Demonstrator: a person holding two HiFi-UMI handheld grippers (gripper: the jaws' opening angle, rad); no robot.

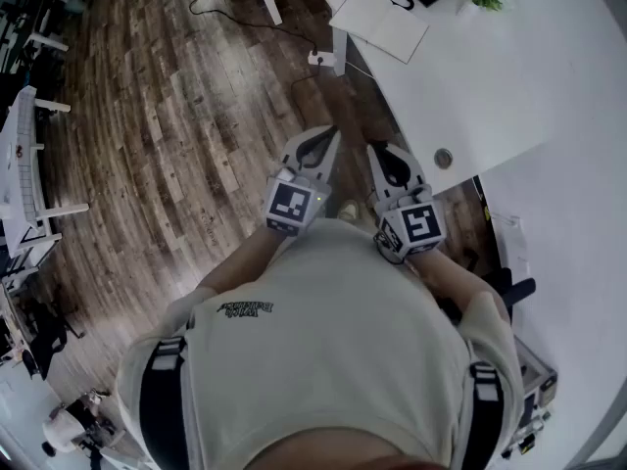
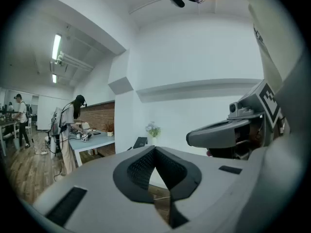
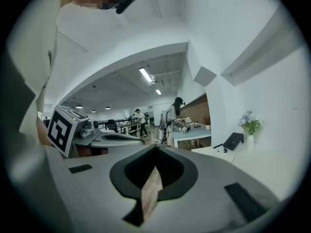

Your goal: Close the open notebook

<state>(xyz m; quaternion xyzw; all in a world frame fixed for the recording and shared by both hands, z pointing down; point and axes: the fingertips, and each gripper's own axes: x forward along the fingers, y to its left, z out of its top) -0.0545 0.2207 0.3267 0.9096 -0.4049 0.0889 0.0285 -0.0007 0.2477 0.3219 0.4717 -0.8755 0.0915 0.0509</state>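
Our left gripper (image 1: 323, 137) and right gripper (image 1: 384, 155) are clenched, empty, well apart from the open notebook (image 1: 380, 23).

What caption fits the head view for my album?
Left gripper and right gripper, jaws shut, hang above the wooden floor near the white table holding the open notebook.

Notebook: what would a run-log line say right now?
notebook: open on white table | left gripper: shut, empty | right gripper: shut, empty | both over floor, short of table
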